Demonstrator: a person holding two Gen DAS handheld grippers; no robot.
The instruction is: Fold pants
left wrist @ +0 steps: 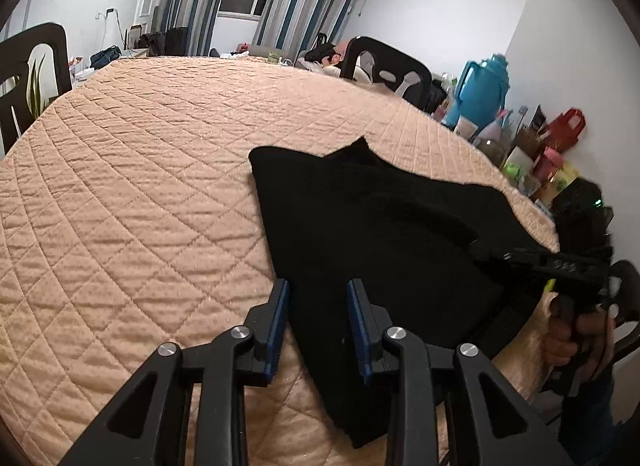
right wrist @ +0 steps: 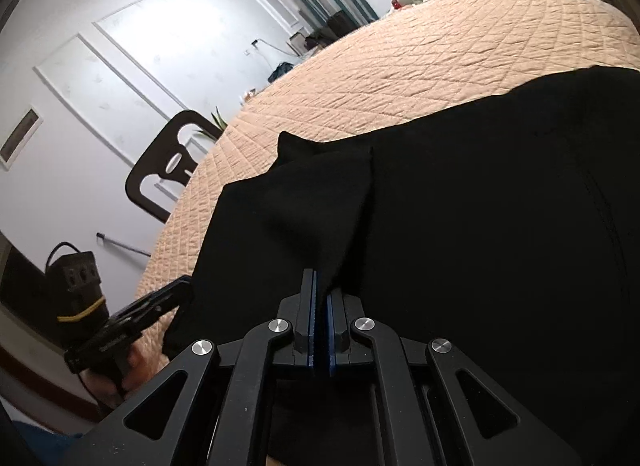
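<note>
Pants (left wrist: 384,225): black, lying partly folded on the quilted worktop (left wrist: 140,185). Your right claw (right wrist: 321,298): clamped on their near edge. Your left claw (left wrist: 318,306): apart, straddling their near-left edge, unclamped. Step: gripping. Next, likely: close left, then lift both together.

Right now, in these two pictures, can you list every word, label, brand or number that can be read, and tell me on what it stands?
No text can be read in either view.
Packages and bottles beside the blue thermos: printing too small and blurred.
Left gripper in the right wrist view: a faint marking on its body, too blurred to read.
Black pants: no label or tag shows.
Quilted cover: plain.
</note>
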